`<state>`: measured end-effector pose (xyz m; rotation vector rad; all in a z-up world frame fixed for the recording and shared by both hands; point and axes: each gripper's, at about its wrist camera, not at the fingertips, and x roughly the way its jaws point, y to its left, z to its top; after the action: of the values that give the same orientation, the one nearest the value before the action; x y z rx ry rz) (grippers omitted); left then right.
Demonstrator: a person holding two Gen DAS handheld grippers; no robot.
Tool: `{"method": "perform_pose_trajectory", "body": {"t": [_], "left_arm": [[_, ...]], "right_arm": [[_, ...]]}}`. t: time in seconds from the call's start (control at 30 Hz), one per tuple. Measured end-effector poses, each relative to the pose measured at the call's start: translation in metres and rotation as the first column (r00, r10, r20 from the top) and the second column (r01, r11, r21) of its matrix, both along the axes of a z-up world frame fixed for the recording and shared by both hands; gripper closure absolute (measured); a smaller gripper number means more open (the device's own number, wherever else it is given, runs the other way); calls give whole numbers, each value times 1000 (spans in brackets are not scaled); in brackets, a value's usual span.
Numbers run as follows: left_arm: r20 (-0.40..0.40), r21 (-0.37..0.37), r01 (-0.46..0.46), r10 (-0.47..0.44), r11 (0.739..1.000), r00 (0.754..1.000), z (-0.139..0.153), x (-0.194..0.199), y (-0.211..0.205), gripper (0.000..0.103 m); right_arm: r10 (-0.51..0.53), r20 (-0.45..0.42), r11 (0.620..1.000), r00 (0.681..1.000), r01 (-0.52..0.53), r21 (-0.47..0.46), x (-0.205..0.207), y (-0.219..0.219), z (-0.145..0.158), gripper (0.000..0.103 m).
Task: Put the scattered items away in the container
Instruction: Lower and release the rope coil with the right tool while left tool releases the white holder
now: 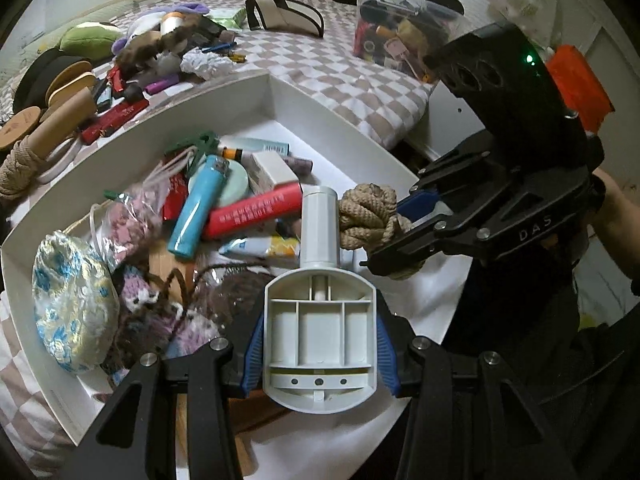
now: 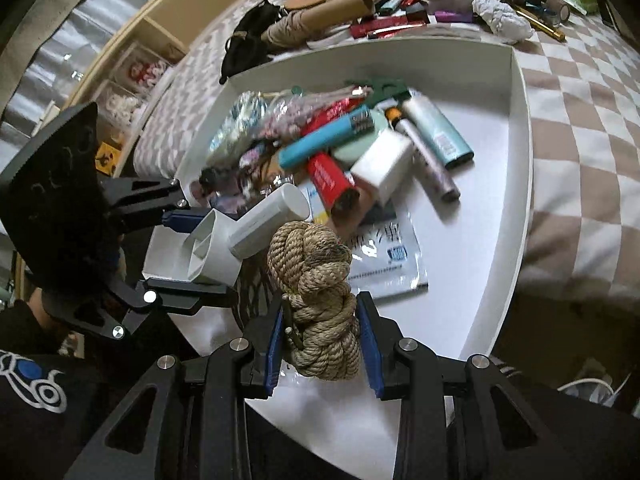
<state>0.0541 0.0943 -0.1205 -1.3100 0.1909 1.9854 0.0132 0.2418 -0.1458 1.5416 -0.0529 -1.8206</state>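
My left gripper (image 1: 320,354) is shut on a white plastic part (image 1: 320,332) with a ribbed base and a round tube; the part (image 2: 248,236) hangs over the near side of the white container (image 1: 280,84). My right gripper (image 2: 322,344) is shut on a coiled bundle of tan rope (image 2: 316,300), held just to the right of the white part and over the container (image 2: 516,184). The rope bundle (image 1: 370,216) shows beside the tube in the left wrist view. Inside the container lie a blue lighter (image 1: 198,204), a red tube (image 1: 256,210) and several other small items.
Scattered items (image 1: 120,80) stay on the checked bedspread beyond the container: a crumpled white paper (image 2: 500,16), a cardboard tube (image 2: 340,6), red packets and soft toys. A clear box of odds and ends (image 1: 392,36) stands at the back right. A person's sleeve (image 2: 36,380) shows low left.
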Motion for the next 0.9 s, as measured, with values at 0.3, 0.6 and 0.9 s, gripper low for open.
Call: {"method": "perform_pose_trajectory", "body": {"t": [0.3, 0.6, 0.9], "left_arm": [[-5, -48, -2, 2, 999, 1000, -5, 7, 0, 57], [-32, -66, -29, 27, 997, 999, -5, 8, 1, 26], [-41, -42, -100, 99, 994, 994, 0, -2, -12, 26]], "right_arm": [[27, -5, 999, 1000, -27, 46, 6, -10, -2, 68], [26, -15, 997, 1000, -25, 79, 7, -13, -3, 68], [-2, -52, 996, 999, 7, 92, 5, -11, 4, 60]]}}
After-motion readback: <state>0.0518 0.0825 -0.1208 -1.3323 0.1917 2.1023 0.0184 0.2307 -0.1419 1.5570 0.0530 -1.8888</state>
